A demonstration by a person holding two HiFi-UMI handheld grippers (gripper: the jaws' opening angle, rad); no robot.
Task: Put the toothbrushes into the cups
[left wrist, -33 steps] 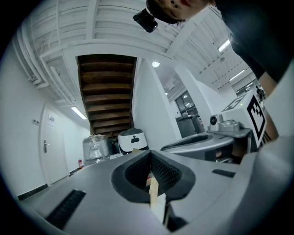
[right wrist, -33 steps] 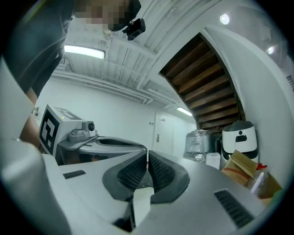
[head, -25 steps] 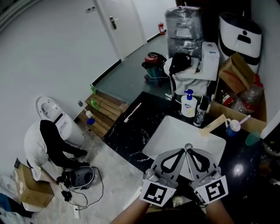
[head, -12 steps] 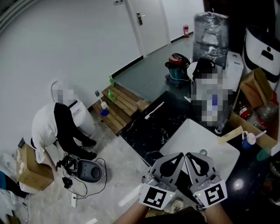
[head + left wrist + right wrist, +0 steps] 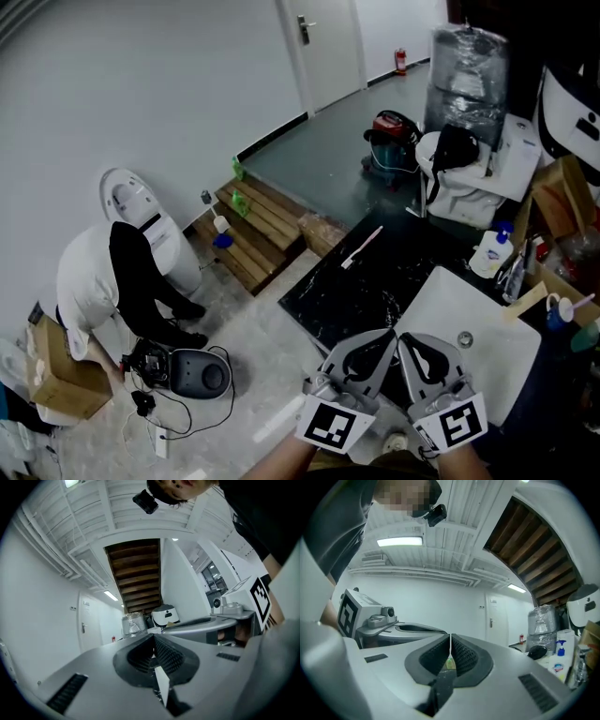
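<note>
A large room with a grey floor, white walls and a white door spreads out below the head view. At the left a person in white crouches beside a toilet (image 5: 129, 202). On the right a black marbled desk (image 5: 356, 291) carries a white sink (image 5: 487, 352).

A pale toothbrush (image 5: 362, 247) lies flat on the far part of the desk, near its edge and well apart from both grippers. It lies ahead of them and a little to the left. Its long axis runs slantwise, near end low and left, far end up and right. The blue cup (image 5: 556, 314), which seems to hold a brush already, and the teal cup (image 5: 588, 336) stand past the sink at the far right.

The left gripper (image 5: 386, 336) and the right gripper (image 5: 404, 338) are held low and close to the body, side by side, tips almost touching over the near rim of the sink. Each has its jaws pressed together on nothing, as both gripper views show. The left one is slightly nearer the brush, so the reach probably goes forward across the desk.
</note>
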